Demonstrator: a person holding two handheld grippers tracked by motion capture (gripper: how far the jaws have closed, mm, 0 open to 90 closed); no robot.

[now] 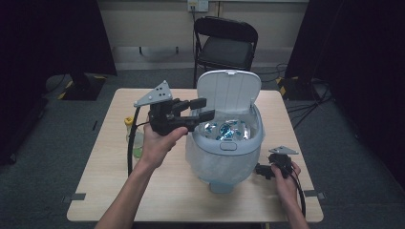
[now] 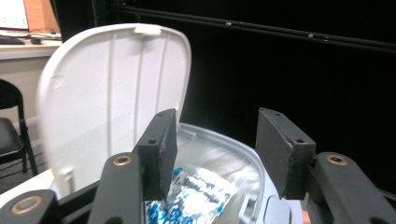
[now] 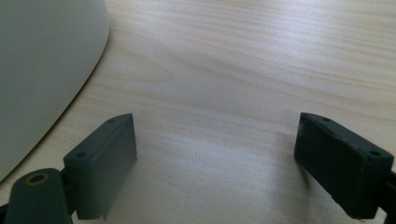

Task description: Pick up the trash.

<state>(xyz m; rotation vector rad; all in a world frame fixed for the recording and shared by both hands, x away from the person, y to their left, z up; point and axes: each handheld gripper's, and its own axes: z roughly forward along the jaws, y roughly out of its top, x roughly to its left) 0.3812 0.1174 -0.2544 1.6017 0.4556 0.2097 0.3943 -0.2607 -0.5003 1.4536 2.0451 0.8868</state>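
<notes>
While the white bin (image 1: 228, 143) is sitting in the middle of the frame on the pale wooden surface (image 1: 105, 191), its lid (image 1: 229, 90) is standing straight up and open. A clear bag is lining the bin. Inside it, a shiny blue and silver packet (image 1: 224, 130) is lying on top, so that piece of rubbish looks already thrown away.

The left tool (image 1: 203, 109) is hanging over the left rim of the bin, just left of centre in the high view. Its jaws are spreading apart and are pinching nothing; in the left gripper view the packet (image 2: 196, 196) is lying below them.

The right tool (image 1: 260, 170) is resting low at the lower right, beside the bin, with its jaws spread wide and empty.

A small bottle with a yellow cap (image 1: 129, 122) is waiting at the left of the surface. I think it may go in next, and the lid is not closed yet.
</notes>
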